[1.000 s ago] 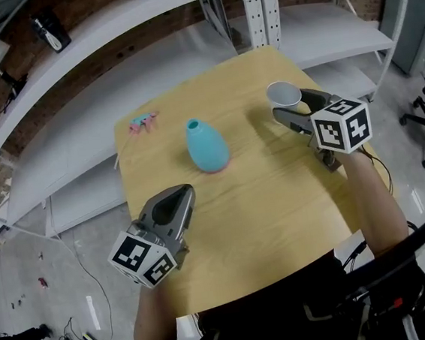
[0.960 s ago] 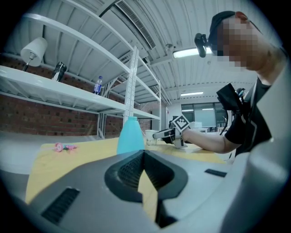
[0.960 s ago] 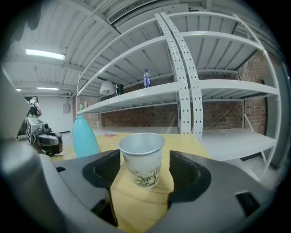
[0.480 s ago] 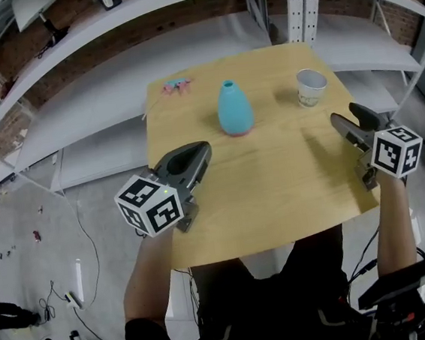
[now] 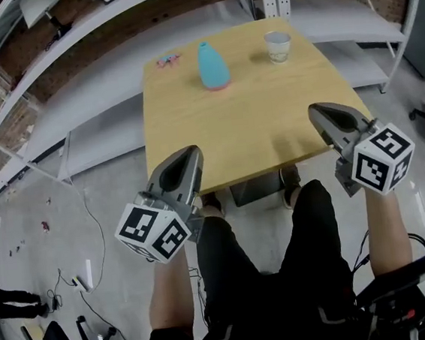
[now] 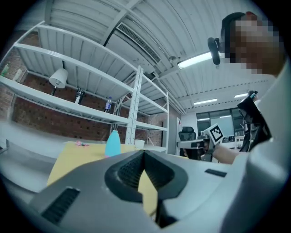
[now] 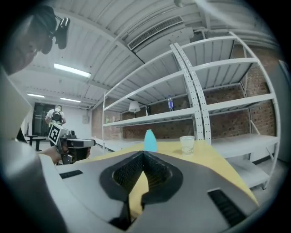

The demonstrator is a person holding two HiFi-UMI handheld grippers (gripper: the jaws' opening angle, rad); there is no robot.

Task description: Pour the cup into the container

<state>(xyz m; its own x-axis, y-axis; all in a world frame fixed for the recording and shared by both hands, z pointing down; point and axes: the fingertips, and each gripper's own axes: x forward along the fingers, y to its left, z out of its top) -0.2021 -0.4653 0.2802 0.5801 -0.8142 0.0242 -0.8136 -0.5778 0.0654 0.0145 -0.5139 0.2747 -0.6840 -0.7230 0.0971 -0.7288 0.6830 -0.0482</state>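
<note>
A: You had nothing in hand. Your left gripper (image 5: pixel 190 155) and right gripper (image 5: pixel 317 112) were both shut tight and empty. The right one's jaws had just closed on air, and both hung off the table's (image 5: pixel 253 123) 6 o'clock edge.

B: The cup (image 5: pixel 278 46) stood upright at the table's 1 o'clock corner. The blue container (image 5: pixel 213 66) stood apart at the cup's 9 o'clock. Whether you had poured, I couldn't tell.

A: Nothing blocked your reach. A small pink thing (image 5: pixel 165 60) lay at 11 o'clock, with shelving (image 5: pixel 84 96) beyond.
</note>
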